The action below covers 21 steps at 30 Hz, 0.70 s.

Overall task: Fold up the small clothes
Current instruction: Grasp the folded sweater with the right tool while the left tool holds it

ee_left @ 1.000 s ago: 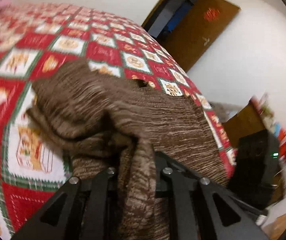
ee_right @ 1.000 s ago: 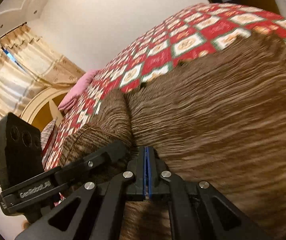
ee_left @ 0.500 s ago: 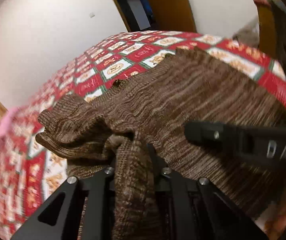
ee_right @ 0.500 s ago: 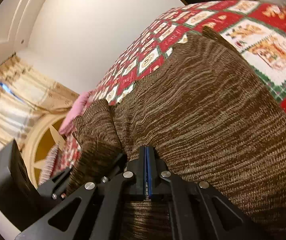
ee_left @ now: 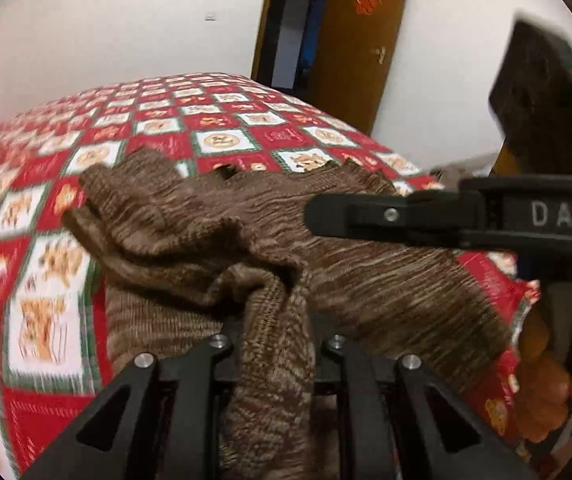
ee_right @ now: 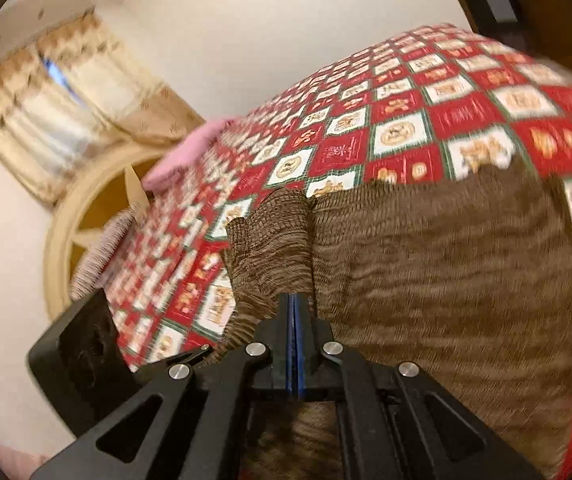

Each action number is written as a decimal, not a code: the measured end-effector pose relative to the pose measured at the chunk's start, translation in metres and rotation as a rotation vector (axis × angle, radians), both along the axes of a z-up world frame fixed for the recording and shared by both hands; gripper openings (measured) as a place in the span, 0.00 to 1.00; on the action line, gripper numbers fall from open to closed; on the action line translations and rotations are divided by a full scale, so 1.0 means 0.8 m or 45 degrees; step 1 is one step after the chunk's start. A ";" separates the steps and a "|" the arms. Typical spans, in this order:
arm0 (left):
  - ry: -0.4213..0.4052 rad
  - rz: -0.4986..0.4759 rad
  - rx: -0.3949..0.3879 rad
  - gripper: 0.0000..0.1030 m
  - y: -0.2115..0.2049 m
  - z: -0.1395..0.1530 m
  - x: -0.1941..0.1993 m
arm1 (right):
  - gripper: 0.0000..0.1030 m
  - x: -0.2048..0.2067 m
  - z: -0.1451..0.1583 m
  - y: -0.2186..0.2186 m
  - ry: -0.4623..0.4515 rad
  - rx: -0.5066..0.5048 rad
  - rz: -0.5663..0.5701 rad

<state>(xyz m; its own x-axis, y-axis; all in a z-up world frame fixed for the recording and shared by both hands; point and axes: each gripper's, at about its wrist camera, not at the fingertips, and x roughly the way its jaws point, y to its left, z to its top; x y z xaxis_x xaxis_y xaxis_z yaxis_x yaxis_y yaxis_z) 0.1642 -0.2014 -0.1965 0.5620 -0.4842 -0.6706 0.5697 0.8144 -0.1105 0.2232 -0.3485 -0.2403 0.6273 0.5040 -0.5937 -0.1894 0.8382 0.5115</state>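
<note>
Item: brown knit garment (ee_left: 365,280), centre frame on the patchwork bedspread (ee_left: 46,240). We see left gripper (ee_left: 276,344) clamped on a bunched fold, right gripper (ee_right: 293,344) pinching its edge. Risk, we judge: uneven pull skews the fold; knit slips.

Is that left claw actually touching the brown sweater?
Touching. The left wrist view shows the brown sweater bunched between the left gripper fingers, which pinch a fold of it.

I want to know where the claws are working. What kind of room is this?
Most likely a bedroom: a bed under a red patchwork quilt, a pink pillow by the curtains, and a brown sweater being folded.
</note>
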 end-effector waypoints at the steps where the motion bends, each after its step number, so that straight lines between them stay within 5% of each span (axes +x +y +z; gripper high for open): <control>1: -0.055 -0.004 0.078 0.15 -0.016 0.002 -0.004 | 0.01 -0.001 0.002 -0.005 -0.001 -0.020 -0.023; 6: -0.138 -0.106 0.387 0.15 -0.088 -0.014 -0.016 | 0.01 -0.021 -0.007 -0.076 0.037 -0.012 -0.207; 11: -0.599 -0.204 0.884 0.12 -0.136 -0.069 -0.073 | 0.01 -0.039 -0.018 -0.138 0.073 0.009 -0.332; 12: -0.651 -0.214 0.921 0.12 -0.139 -0.075 -0.077 | 0.01 -0.043 -0.017 -0.145 0.064 0.021 -0.340; 20: -0.566 -0.262 0.771 0.12 -0.117 -0.076 -0.068 | 0.04 -0.018 -0.003 -0.115 0.048 0.095 -0.167; 21: -0.512 -0.257 0.702 0.12 -0.107 -0.072 -0.063 | 0.17 -0.013 -0.007 -0.109 0.063 0.090 -0.158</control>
<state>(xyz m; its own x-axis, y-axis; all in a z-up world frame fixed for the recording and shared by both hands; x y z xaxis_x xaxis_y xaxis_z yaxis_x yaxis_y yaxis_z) 0.1139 -0.2872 -0.2541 0.7526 -0.2548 -0.6072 0.6254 0.5652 0.5379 0.2125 -0.4358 -0.2458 0.6586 0.4659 -0.5909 -0.0595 0.8150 0.5763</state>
